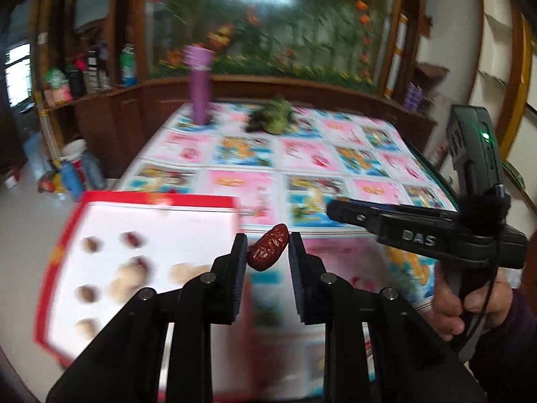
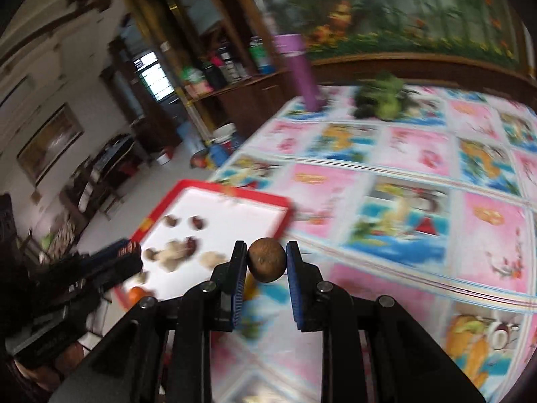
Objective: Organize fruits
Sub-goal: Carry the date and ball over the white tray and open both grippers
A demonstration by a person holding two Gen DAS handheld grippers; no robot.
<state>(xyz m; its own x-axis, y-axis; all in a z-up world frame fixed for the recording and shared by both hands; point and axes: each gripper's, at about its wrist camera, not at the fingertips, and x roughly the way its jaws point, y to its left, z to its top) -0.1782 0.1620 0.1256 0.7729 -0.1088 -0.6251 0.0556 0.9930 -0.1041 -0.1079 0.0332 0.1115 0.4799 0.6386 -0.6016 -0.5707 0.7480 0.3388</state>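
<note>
Carrying one fruit in each tool: your left gripper [image 1: 267, 252] is clamped on a red date [image 1: 268, 248], pinched near its lower end so it sits tilted between the pads, and your right gripper [image 2: 266, 260] is closed around a round brown fruit [image 2: 266, 259], maybe a longan, can't tell for sure. Both are up off the patterned tablecloth [image 1: 302, 154].

The red-rimmed white tray [image 1: 151, 221] lies at the near left corner of the table and holds a loose scatter of more dates and pale nuts or fruits, blurred. It sits left of and below both tools. In the left wrist view your right hand [image 1: 470, 305] and its tool are just beside the left gripper, on its right.

Risks from here:
- The date is held off-centre, so a quick swing could twist it out of the pads.
- The round fruit can roll or pop out if you ease the squeeze before it is down.
- The two tools are close; aiming both at the tray together could knock them.
- The tray looks to overhang the table edge, so a bump may tip it.
- Dropping from height would scatter what already lies in it.
</note>
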